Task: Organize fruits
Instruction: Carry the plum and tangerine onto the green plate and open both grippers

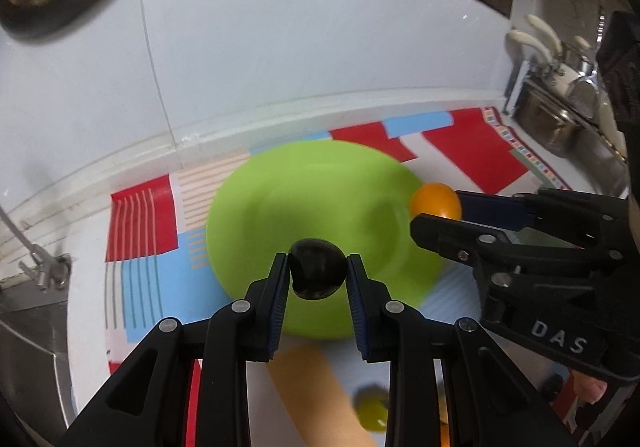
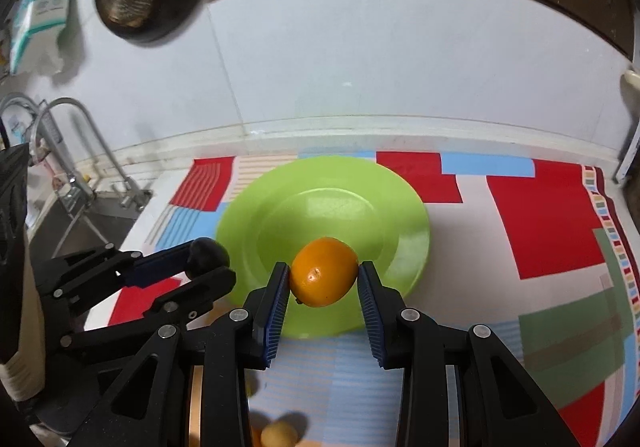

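Inspector: Fruit condition?
Clerk: Left gripper (image 1: 318, 271) clamps a glossy dark plum (image 1: 317, 269); right gripper (image 2: 323, 279) clamps a smooth orange (image 2: 323, 272). Both sit above the green plate's (image 2: 404, 215) near rim.
Inspector: View differences?
Clerk: Only the right wrist view shows the faucet (image 2: 76, 143), far left.
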A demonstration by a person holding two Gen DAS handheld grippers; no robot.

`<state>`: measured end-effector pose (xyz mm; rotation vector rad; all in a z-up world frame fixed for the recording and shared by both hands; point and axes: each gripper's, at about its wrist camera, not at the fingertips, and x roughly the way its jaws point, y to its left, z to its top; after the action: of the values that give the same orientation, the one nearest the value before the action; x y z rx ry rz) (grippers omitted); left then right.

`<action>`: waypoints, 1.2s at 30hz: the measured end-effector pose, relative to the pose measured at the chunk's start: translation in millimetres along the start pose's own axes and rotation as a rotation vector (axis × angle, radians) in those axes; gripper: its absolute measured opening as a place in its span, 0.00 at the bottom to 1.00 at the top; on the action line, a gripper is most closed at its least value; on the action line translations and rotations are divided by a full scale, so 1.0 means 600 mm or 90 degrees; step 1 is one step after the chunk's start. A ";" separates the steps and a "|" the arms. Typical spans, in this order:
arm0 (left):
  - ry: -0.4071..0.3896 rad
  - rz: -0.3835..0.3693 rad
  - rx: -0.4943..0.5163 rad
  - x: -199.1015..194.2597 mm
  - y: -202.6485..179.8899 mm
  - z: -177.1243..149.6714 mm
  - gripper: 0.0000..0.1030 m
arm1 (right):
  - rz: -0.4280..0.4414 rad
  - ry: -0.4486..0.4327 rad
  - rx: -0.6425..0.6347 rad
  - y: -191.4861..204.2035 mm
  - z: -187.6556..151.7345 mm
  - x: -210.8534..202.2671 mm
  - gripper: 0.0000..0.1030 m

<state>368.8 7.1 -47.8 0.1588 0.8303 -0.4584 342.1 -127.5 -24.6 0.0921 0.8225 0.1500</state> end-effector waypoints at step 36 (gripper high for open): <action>0.000 0.018 -0.055 -0.046 0.037 0.004 0.53 | -0.056 -0.001 -0.076 0.028 0.028 0.001 0.41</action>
<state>364.4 35.5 -26.4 0.0901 0.8455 -0.3944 353.3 -111.1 -11.4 -0.0561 0.8125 0.1148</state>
